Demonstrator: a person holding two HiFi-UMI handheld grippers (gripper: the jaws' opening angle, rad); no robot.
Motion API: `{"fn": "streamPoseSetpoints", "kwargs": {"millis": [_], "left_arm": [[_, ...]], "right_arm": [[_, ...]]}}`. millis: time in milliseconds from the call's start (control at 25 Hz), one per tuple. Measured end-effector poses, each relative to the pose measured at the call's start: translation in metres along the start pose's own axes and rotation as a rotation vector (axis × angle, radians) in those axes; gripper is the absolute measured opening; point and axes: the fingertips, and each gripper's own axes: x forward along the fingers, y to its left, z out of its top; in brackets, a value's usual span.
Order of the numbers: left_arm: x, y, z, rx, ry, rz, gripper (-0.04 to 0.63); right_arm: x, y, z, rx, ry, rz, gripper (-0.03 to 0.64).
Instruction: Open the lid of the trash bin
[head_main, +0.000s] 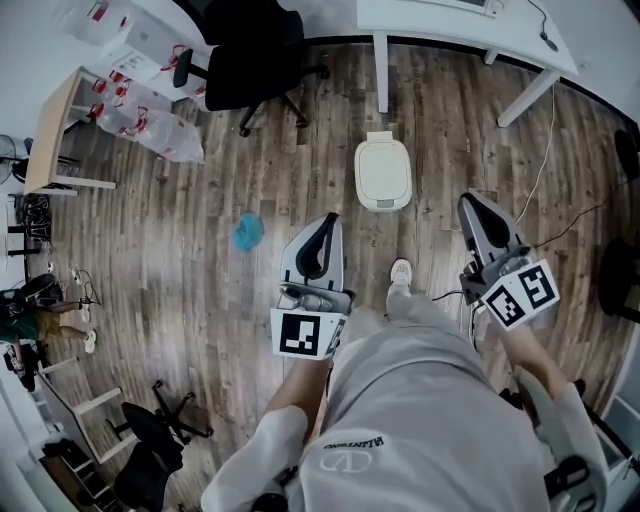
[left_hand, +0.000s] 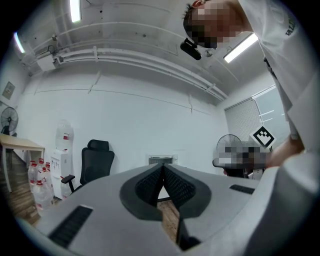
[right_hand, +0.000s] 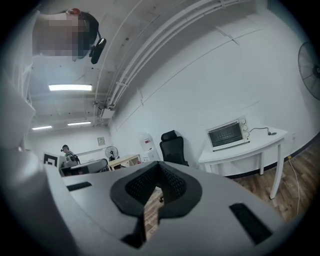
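Left gripper (head_main: 324, 224) and right gripper (head_main: 470, 204) are hanging closed, empty, bin (head_main: 385, 204) sitting ahead between them; reaching in shut, tips risk skidding off the lid (head_main: 383, 168)

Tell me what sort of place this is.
Likely an office or lab room: a black office chair, a white desk carrying a toaster oven, and a closed white trash bin on the wood floor.

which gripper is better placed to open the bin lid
Left, marginally. In the head view the left gripper sits a little nearer the trash bin, whose lid is closed, than the right gripper. Both are shut, empty and well short of it.
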Motion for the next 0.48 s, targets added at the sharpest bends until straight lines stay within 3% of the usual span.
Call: {"fn": "streamPoseSetpoints", "kwargs": {"millis": [480], "left_arm": [[0.035,0.014,-0.029,-0.021,0.054,0.036,-0.002]], "right_arm": [[0.044,-0.035,-0.016,0.017,0.055,0.018,0.017]]}}
